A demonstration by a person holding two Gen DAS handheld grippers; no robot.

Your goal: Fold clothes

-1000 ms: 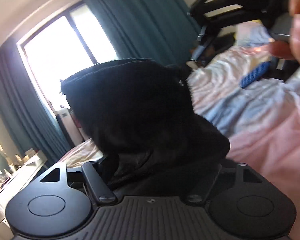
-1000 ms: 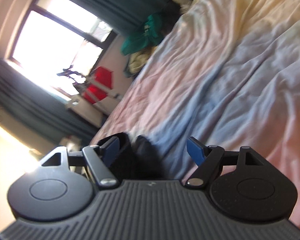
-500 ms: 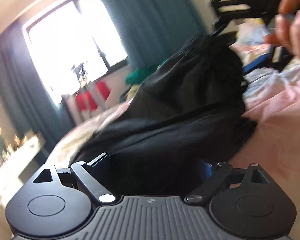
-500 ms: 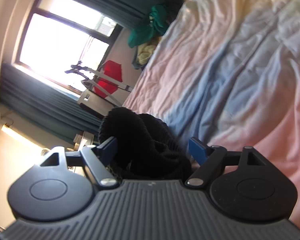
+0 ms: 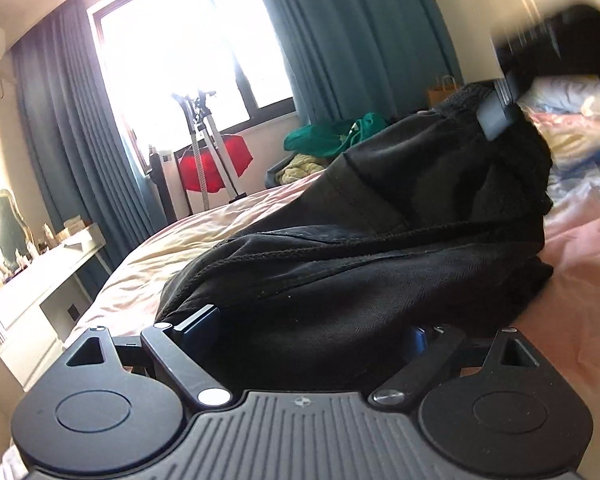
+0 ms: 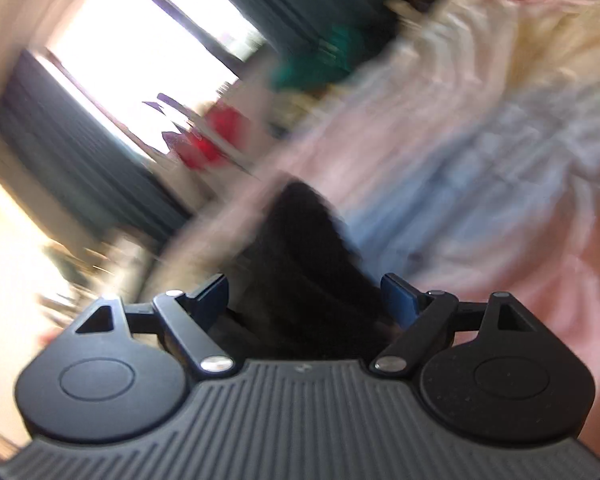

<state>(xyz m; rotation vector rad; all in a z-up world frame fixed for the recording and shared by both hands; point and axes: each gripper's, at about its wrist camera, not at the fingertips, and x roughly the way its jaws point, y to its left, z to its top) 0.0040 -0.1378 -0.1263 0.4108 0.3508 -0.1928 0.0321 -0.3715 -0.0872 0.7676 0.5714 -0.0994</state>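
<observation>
A black garment (image 5: 380, 248) lies stretched across the pink and blue bedsheet (image 5: 580, 248). In the left wrist view its near edge fills the space between the spread fingers of my left gripper (image 5: 312, 332). My right gripper (image 5: 500, 108) shows at the garment's far end, top right, against the ribbed hem. In the blurred right wrist view the black garment (image 6: 304, 256) runs between the spread blue fingers of my right gripper (image 6: 306, 296). Both sets of fingers stand wide apart with cloth between them.
A bright window (image 5: 180, 60) with teal curtains (image 5: 360, 32) is behind the bed. A red item on a stand (image 5: 216, 160) and a pile of green and yellow clothes (image 5: 332, 140) sit by it. A white dresser (image 5: 32, 280) stands at left.
The black garment dropped from a raised bunch to lying stretched on the bed. The right gripper swung away fast, its view now blurred, with more black cloth between its fingers.
</observation>
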